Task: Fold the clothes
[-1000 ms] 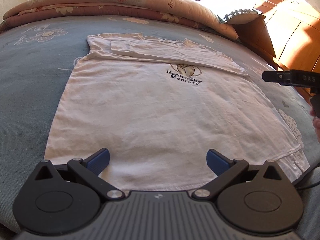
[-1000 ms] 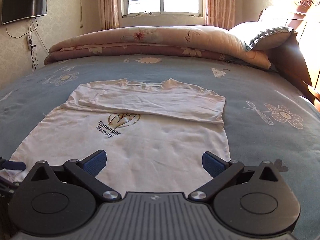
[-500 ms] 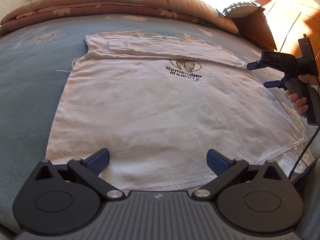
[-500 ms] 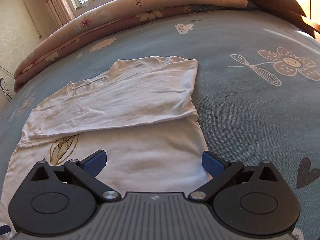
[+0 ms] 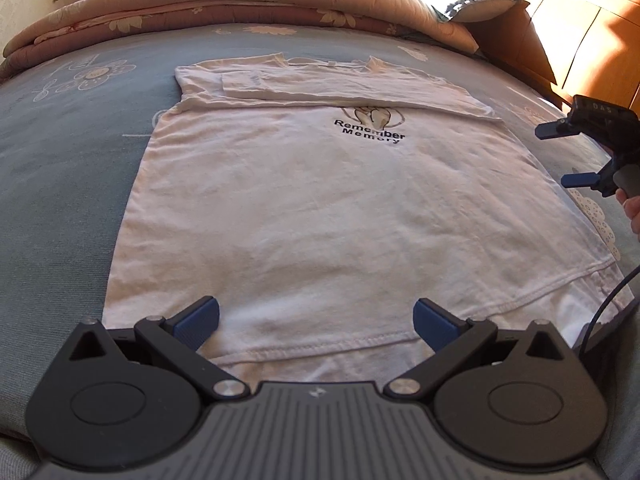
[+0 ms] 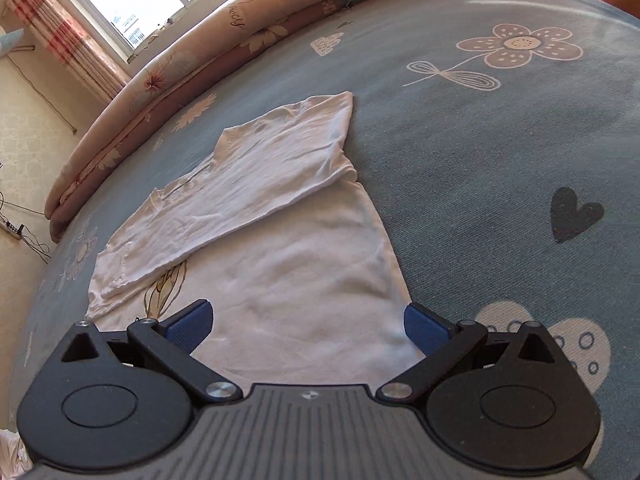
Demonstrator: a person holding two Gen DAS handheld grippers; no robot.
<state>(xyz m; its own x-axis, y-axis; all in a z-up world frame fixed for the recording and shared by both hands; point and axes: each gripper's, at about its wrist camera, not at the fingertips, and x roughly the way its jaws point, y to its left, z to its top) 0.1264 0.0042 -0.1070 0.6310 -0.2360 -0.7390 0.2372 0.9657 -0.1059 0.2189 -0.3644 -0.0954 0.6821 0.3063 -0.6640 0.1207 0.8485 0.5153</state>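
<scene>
Currently: white T-shirt (image 5: 320,216) lying flat on bed (image 5: 68,152), print up, sleeves lying folded across chest at 12 o'clock, hem at 6. Left gripper (image 5: 316,320) hovering over hem, fingers gaping wide, gripping nothing. Right gripper (image 6: 306,320) hanging over shirt's 3 o'clock edge, fingers likewise spread and empty. Judging lengthwise fold pending: pinching single edge cleanly, lifting both ends level, avoiding dragging sleeve fold.

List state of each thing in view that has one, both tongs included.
left tongs: open, empty, above the T-shirt hem
right tongs: open, empty, over the T-shirt's side edge
white T-shirt: flat on the bed, print up, sleeves folded across the chest, body not yet folded
quilt: folded, at the far edge of the bed
</scene>
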